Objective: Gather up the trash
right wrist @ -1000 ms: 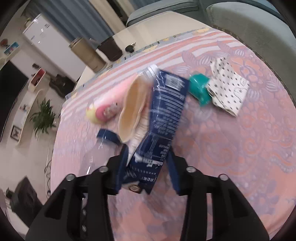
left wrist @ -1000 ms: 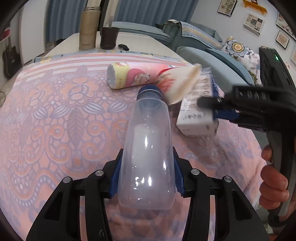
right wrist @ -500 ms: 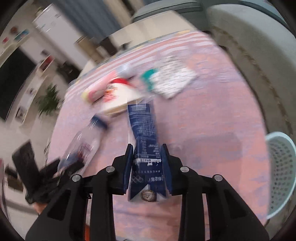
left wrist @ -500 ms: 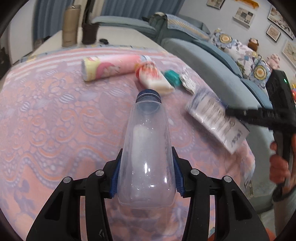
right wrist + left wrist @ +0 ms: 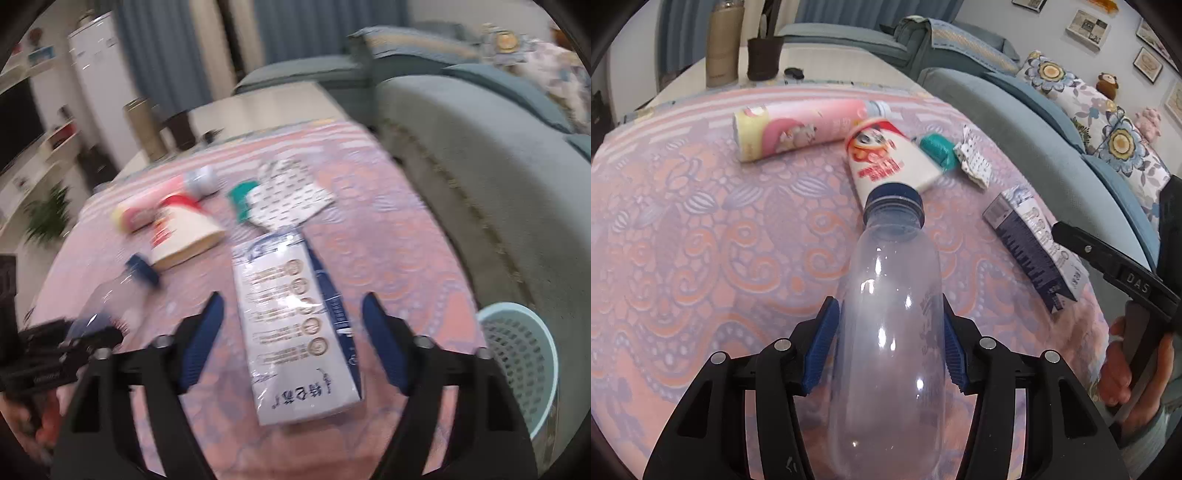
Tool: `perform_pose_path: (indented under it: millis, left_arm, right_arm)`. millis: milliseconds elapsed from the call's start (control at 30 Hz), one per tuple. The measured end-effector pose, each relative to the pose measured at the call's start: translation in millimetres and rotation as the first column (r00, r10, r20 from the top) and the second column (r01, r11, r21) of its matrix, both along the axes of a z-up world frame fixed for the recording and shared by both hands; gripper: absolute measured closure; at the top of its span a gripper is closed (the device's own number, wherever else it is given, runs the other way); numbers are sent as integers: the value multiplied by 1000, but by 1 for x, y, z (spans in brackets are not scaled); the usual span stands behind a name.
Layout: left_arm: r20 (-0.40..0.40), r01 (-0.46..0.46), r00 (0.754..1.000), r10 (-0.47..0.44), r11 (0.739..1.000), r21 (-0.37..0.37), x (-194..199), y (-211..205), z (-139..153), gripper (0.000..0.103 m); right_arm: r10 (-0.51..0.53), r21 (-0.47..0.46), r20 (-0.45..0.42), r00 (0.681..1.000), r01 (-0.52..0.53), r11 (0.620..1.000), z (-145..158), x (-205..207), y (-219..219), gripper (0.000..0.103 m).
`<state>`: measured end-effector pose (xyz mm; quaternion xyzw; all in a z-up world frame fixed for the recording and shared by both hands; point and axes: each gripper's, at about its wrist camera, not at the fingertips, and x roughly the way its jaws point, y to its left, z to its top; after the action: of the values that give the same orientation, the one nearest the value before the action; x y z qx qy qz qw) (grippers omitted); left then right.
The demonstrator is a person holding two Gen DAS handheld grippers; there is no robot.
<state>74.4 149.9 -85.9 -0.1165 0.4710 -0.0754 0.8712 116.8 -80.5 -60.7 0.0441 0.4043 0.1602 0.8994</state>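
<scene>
My left tongs (image 5: 890, 347) pinched the clear bottle (image 5: 890, 332) across its belly, both blue pads pressed to its sides, its blue cap (image 5: 893, 201) pointing away from me over the pink cloth (image 5: 683, 229). My right tongs (image 5: 291, 343) had just been opening: the jaws stood spread wide, and the carton (image 5: 295, 325) lay between them with a clear gap to either pad, flat over the cloth near its edge; I could not tell whether it rested there or was falling. From the left camera the same carton (image 5: 1034, 251) showed beside one black finger (image 5: 1108, 258) of the right tongs, my right hand (image 5: 1123, 369) on the handle below.

Further up the cloth lay the rest of the trash: a pink tube (image 5: 798, 127) on its side, a paper cup (image 5: 890, 158) tipped over just beyond the bottle's cap, a teal cap (image 5: 936, 149) just beside the cup, and a dotted wrapper (image 5: 973, 162) next to that. A pale blue basket (image 5: 517, 354) stood off the cloth's edge at my right, between table and sofa (image 5: 480, 147). A flask (image 5: 722, 48) and a dark cup (image 5: 762, 59) stood on the bare tabletop behind.
</scene>
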Motion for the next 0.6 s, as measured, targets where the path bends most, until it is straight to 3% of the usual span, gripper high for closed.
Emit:
perform_pose_path:
  millis: [67, 200, 300, 367, 600]
  left_arm:
    - [7, -7, 1000, 7, 1000, 28, 1, -4, -2, 56]
    - [26, -8, 1000, 6, 997, 71, 0, -12, -1, 57]
    - [59, 4, 998, -4, 1000, 1, -5, -11, 4, 58]
    - [87, 10, 996, -11, 1000, 8, -8, -15, 9, 58]
    - [245, 69, 967, -63, 997, -16, -28, -34, 41, 58]
  right_arm:
    - [30, 62, -35, 999, -28, 998, -6, 2, -1, 26]
    - [50, 14, -43, 998, -50, 999, -10, 5, 7, 26]
    - [78, -20, -54, 996, -79, 997, -13, 10, 16, 26]
    - [102, -46, -50, 994, -104, 993, -13, 9, 22, 42]
    - [107, -91, -32, 994, -109, 990, -9, -1, 28, 43]
